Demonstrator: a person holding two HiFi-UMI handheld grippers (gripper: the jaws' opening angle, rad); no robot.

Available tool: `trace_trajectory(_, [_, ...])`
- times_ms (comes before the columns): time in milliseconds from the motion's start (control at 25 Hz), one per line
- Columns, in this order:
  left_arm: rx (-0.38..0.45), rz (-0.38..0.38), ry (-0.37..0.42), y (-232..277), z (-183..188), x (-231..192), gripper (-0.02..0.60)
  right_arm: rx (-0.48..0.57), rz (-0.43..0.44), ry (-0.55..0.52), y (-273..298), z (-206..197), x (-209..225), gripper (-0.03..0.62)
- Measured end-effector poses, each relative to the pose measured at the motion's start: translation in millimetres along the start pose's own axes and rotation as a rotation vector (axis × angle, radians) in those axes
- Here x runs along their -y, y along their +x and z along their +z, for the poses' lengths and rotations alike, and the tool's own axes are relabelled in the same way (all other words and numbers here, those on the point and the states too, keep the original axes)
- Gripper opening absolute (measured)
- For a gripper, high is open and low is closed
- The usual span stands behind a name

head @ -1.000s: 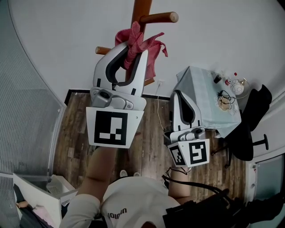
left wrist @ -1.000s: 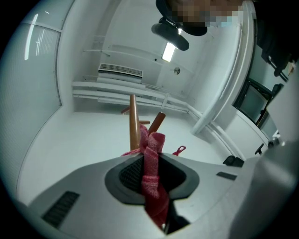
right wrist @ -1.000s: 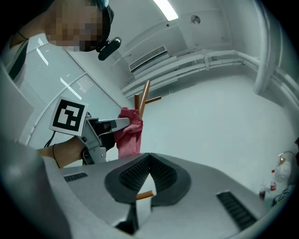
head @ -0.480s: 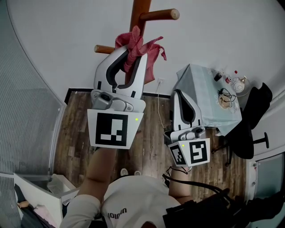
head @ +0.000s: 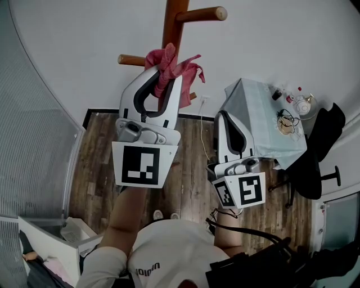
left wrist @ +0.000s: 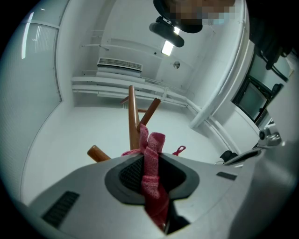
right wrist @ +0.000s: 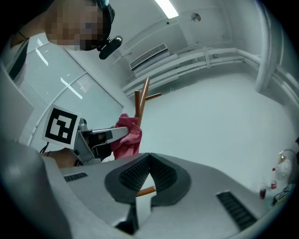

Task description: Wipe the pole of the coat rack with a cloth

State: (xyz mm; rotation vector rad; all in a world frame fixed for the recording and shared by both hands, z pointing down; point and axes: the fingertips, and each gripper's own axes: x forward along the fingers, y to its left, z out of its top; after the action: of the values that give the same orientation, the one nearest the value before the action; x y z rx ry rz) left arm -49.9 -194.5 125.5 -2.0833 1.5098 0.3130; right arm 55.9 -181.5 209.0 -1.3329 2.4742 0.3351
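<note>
The brown wooden coat rack pole point(head: 173, 19) rises at the top of the head view, with one peg point(head: 203, 13) to its right and another point(head: 130, 59) lower left. My left gripper point(head: 164, 76) is shut on a red cloth point(head: 174, 68), which is pressed against the pole just below the upper peg. In the left gripper view the cloth point(left wrist: 152, 172) hangs pinched between the jaws, with the pole point(left wrist: 133, 119) straight ahead. My right gripper point(head: 224, 118) is shut and empty, lower and to the right. The right gripper view shows the pole point(right wrist: 139, 102), the cloth point(right wrist: 127, 136) and the left gripper point(right wrist: 113, 134).
A table with a pale cloth point(head: 256, 121) carrying small items stands to the right, with a black office chair point(head: 315, 169) beside it. A white cable point(head: 200, 135) hangs from a wall socket. Wood floor point(head: 98, 163) lies below, and a white box point(head: 56, 239) sits lower left.
My left gripper has slid the red cloth a little way down the pole, away from the upper peg. The right gripper has stayed about where it was.
</note>
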Motion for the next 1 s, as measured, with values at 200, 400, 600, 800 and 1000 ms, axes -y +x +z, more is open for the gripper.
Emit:
trace_trajectory(200, [-0.017, -0.001, -0.01, -4.3, -10.4, 1.4, 0.078, -0.008, 0.01, -0.001, 1.1, -2.7, -2.5, 0.02])
trace_trajectory(400, [-0.038, 0.001, -0.014, -10.5, -20.5, 0.4, 0.078, -0.01, 0.016, -0.004, 1.3, -1.9, -5.6, 0.02])
trace_trajectory(600, [-0.066, 0.01, -0.028, -16.1, -35.6, -4.2, 0.078, -0.021, 0.024, -0.001, 3.8, -6.1, -9.4, 0.02])
trace_trajectory(800, [-0.087, 0.011, -0.024, -21.0, -47.1, -6.9, 0.078, -0.025, 0.031, 0.001, 5.7, -8.2, -13.6, 0.02])
trace_trajectory(1000, [-0.11, 0.011, -0.022, -28.0, -57.0, -8.3, 0.078, -0.031, 0.033, 0.001, 5.3, -10.2, -16.9, 0.02])
